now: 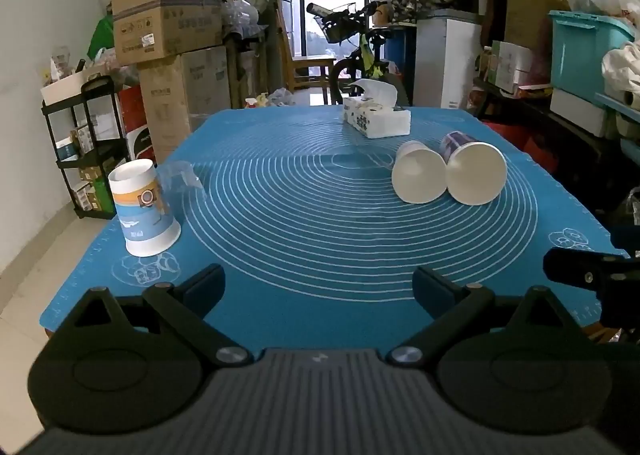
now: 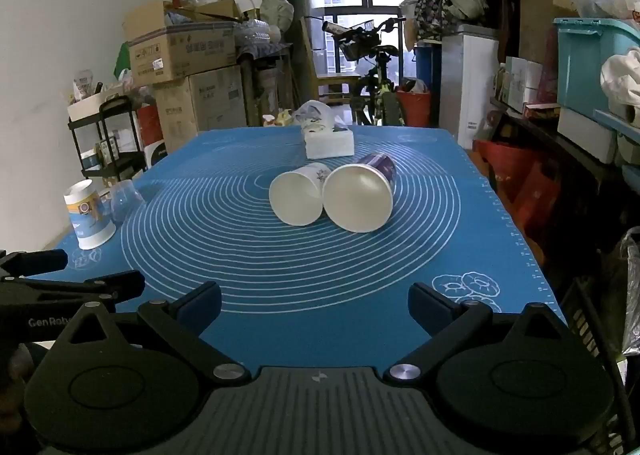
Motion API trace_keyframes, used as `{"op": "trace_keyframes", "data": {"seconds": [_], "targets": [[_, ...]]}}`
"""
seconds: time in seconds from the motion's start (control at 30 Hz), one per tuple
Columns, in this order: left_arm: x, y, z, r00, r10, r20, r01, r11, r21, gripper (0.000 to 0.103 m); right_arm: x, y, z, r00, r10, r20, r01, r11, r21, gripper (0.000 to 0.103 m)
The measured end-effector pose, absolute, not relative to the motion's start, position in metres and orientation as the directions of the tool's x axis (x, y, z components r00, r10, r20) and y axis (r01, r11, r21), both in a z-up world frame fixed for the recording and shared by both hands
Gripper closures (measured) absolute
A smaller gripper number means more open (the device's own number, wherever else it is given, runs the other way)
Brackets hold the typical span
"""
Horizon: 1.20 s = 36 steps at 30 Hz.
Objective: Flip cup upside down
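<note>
A blue mat (image 1: 304, 223) with white rings covers the table. Two paper cups lie on their sides a little past the mat's middle, toward its right edge, their open mouths facing the cameras. The white cup (image 1: 419, 177) lies on the left and the purple-printed cup (image 1: 475, 178) on the right, and the two touch along their sides. In the right wrist view the same pair sits near the centre of the rings, white cup (image 2: 297, 198) beside purple-printed cup (image 2: 357, 197).

Near the mat's left edge, toward the near corner, a blue and orange cup (image 1: 143, 208) stands upside down, wide mouth on the mat. A clear plastic cup (image 1: 182, 179) stands just behind it, close to touching. A tissue pack (image 1: 376, 115) rests by the far edge.

The left gripper (image 1: 318, 287) hangs over the near edge with its fingers spread wide apart and nothing between them. The right gripper (image 2: 314, 301) sits over the near edge too, fingers equally wide apart and holding nothing. Both are well apart from the cups.
</note>
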State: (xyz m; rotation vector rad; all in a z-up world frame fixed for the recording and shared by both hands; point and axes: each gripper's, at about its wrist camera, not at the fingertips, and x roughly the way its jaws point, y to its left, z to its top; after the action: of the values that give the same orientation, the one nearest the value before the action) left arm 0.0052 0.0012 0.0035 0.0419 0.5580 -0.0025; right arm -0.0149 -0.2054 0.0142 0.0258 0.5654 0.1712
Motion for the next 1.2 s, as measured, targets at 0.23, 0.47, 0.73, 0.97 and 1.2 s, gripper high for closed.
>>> {"op": "trace_keyframes", "data": {"seconds": [0.23,0.47,0.73,0.97,1.2], "targets": [[0.0024,0.0009,0.0044,0.85,0.01,-0.526,0.013,0.999,0.04,0.004,-0.0145,-0.2054,0.0136,0.83,0.167,-0.532,-0.154,0.986,0.068,0.004],[-0.0012,-0.0008,0.0022,0.855,0.009,-0.519,0.02,0.999,0.05,0.004,-0.0143,-0.2057,0.0124,0.829,0.167,-0.534,-0.154,0.986,0.069,0.004],[-0.0011,-0.0007,0.0027,0.855,0.008,-0.519,0.021,0.999,0.05,0.004,-0.0141,-0.206,0.0124,0.828,0.168,-0.535,-0.154,0.985,0.07,0.004],[-0.0009,-0.0015,0.0022,0.855,0.008,-0.518,0.023,0.998,0.053,0.004,-0.014,-0.2059,0.0124,0.828,0.168,-0.536,-0.155,0.986,0.069,0.004],[-0.001,-0.0016,0.0023,0.856,0.009,-0.518,0.023,0.998,0.054,0.004,-0.0139,-0.2058,0.0122,0.827,0.168,-0.537,-0.155,0.986,0.069,0.004]]}}
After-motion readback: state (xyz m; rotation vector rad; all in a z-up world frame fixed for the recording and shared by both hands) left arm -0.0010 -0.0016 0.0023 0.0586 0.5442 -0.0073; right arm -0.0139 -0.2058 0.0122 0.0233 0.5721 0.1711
